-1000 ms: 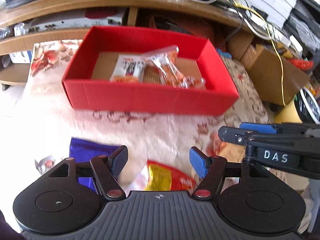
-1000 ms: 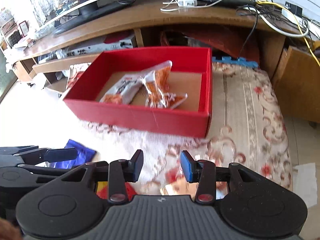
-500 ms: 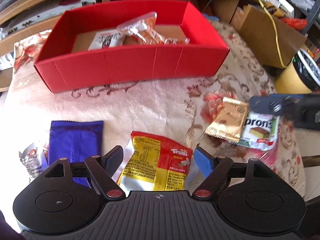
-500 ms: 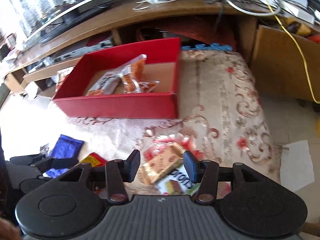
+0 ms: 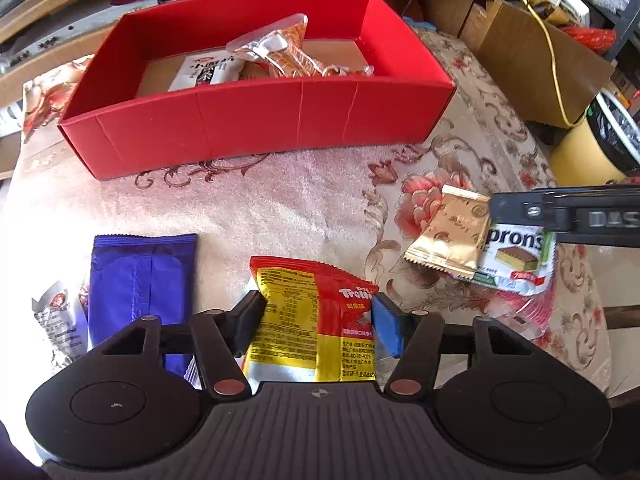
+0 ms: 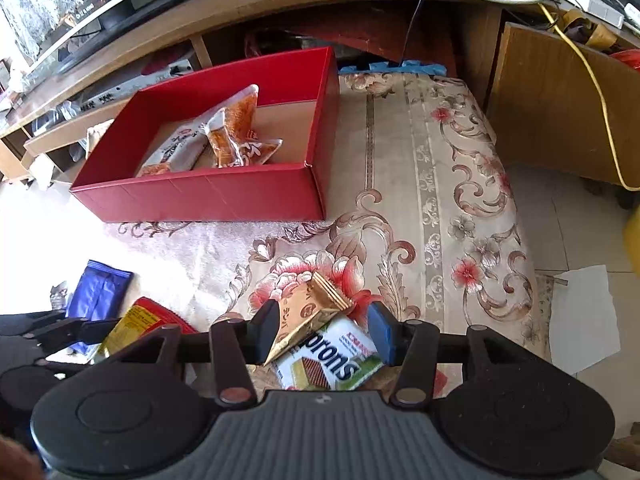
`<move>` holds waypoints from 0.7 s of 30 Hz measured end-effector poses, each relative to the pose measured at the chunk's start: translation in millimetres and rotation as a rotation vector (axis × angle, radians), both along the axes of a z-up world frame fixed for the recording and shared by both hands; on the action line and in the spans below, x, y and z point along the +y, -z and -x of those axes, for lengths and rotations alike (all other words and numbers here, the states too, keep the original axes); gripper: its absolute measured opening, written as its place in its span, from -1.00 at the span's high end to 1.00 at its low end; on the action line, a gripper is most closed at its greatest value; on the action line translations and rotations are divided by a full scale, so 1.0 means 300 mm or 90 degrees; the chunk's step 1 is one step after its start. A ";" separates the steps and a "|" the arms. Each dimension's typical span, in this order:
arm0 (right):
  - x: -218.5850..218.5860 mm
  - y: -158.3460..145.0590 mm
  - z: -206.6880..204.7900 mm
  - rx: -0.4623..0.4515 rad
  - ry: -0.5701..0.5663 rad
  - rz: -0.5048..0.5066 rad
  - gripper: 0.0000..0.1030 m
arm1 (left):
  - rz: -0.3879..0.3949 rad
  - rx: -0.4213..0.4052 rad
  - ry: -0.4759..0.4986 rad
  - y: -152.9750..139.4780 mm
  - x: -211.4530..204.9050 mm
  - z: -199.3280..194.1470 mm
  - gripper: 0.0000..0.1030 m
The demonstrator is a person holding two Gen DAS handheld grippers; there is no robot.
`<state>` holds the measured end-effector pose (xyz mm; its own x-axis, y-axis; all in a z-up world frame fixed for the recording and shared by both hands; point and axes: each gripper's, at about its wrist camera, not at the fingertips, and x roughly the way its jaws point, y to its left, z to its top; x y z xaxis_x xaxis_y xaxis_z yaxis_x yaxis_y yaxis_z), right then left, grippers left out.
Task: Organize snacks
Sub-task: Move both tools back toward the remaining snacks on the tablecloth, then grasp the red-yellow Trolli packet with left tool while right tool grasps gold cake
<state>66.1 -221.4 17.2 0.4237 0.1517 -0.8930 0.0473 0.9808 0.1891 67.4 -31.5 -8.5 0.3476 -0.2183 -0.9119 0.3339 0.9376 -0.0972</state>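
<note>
Left claw (image 5: 318, 326) just been closing, pads now pressing both sides of yellow-red gummy packet (image 5: 316, 320) lying on floral-cloth surface (image 5: 280, 208).

Right claw (image 6: 323, 330) partly open, just been widening slightly, straddling gold wafer packet (image 6: 308, 316) and white cake packet (image 6: 332, 360) beneath; pads seemingly not yet pressing.

Red box (image 5: 256, 128) sitting well beyond, already holding a few snack packets (image 5: 280, 52).

Risks: slick foil slipping from left pads during lift; right claw catching both overlapped packets, one dropping short of box; blue packet (image 5: 140, 280) getting nudged.
</note>
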 end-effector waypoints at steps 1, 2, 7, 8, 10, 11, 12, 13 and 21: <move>0.003 0.009 -0.012 0.005 0.001 0.000 0.08 | 0.003 -0.002 -0.001 -0.005 -0.001 -0.001 -0.27; 0.005 0.016 -0.021 0.011 0.002 -0.001 0.08 | 0.005 -0.003 -0.001 -0.009 0.000 -0.002 -0.26; 0.050 0.033 -0.050 0.027 -0.016 -0.018 0.08 | 0.008 0.006 -0.001 -0.006 0.001 -0.007 -0.25; 0.062 0.031 -0.054 0.025 -0.022 -0.018 0.08 | 0.010 0.007 -0.002 -0.006 0.003 -0.008 -0.25; 0.086 0.036 -0.069 0.027 -0.032 -0.017 0.05 | 0.012 0.010 -0.002 -0.005 0.006 -0.008 -0.25; 0.097 0.043 -0.081 0.032 -0.036 -0.020 0.05 | 0.014 0.012 -0.003 -0.004 0.007 -0.009 -0.25; 0.108 0.057 -0.095 0.040 -0.040 -0.032 0.05 | 0.016 0.014 -0.004 -0.004 0.007 -0.009 -0.26; 0.115 0.071 -0.109 0.051 -0.040 -0.045 0.04 | 0.017 0.014 -0.004 -0.004 0.006 -0.010 -0.26; 0.161 0.118 -0.191 0.071 -0.029 -0.069 0.01 | 0.031 0.025 -0.012 -0.001 0.023 -0.018 -0.28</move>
<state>123.3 -173.1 -18.3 0.3135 0.2657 -0.9117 0.0303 0.9568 0.2892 72.8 -24.7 -8.1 0.3171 -0.2565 -0.9131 0.3108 0.9377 -0.1554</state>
